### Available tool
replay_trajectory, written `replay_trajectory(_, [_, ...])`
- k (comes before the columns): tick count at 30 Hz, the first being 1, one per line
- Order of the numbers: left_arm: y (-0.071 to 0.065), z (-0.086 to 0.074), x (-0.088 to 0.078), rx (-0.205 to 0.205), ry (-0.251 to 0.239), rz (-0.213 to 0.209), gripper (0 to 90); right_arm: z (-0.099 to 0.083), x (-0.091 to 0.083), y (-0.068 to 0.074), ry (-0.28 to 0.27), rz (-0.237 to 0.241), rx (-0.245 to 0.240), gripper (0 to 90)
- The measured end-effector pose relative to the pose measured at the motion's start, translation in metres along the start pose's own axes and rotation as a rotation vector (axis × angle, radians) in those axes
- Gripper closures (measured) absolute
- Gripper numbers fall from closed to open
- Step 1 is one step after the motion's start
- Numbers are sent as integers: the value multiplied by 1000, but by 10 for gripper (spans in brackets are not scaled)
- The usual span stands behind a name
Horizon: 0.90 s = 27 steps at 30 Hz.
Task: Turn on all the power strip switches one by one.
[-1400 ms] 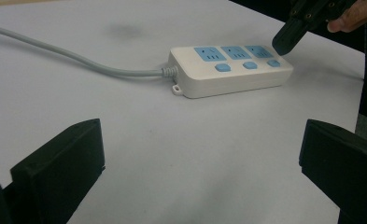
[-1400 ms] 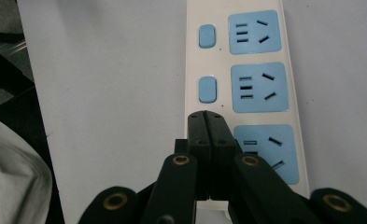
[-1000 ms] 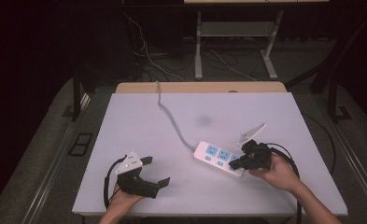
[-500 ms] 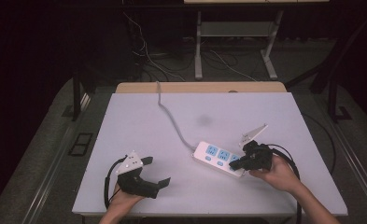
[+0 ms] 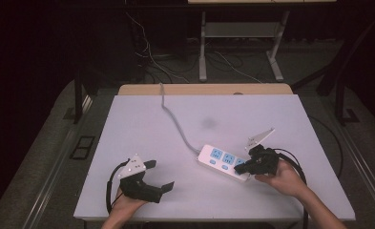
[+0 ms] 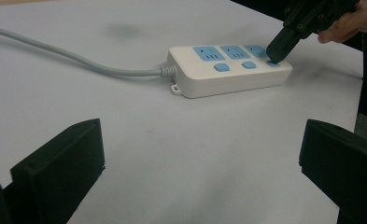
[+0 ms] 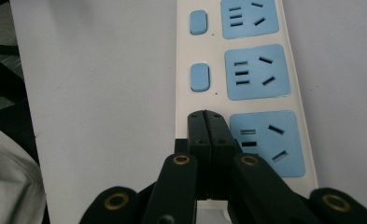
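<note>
A white power strip (image 5: 222, 161) with three blue sockets and blue switch buttons lies right of the table's middle, and its grey cable (image 5: 175, 121) runs to the far edge. My right gripper (image 5: 240, 168) is shut, its joined tips resting on the switch button beside the socket farthest from the cable. In the right gripper view the shut jaws (image 7: 206, 120) cover that button on the strip (image 7: 246, 70). My left gripper (image 5: 160, 174) rests open near the front left, holding nothing. The left gripper view has its wide-apart jaws (image 6: 197, 172) facing the strip (image 6: 228, 70) and the right gripper's tip (image 6: 277, 49).
The white table (image 5: 142, 124) has a wooden strip along its far edge. Beyond it, on the dark floor, are metal stand legs (image 5: 203, 52) and loose cables. A faint grey smudge (image 5: 208, 123) marks the tabletop.
</note>
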<state>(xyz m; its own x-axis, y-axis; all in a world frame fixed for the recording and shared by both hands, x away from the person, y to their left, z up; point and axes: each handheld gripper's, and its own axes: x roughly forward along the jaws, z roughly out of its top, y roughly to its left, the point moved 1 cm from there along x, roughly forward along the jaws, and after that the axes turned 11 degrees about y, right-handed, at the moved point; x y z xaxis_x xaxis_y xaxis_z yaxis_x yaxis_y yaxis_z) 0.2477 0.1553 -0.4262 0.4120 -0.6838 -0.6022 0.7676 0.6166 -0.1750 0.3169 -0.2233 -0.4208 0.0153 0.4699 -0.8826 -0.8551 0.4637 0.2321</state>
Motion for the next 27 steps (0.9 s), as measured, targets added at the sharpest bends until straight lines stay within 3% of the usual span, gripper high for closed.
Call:
replay_trajectory(18, [0, 0, 1, 2, 2, 0, 0, -1, 1, -1, 4, 0, -3, 900])
replay_trajectory(27, [0, 0, 0, -1, 2, 1, 0, -4, 2, -2, -25, 11, 5, 900])
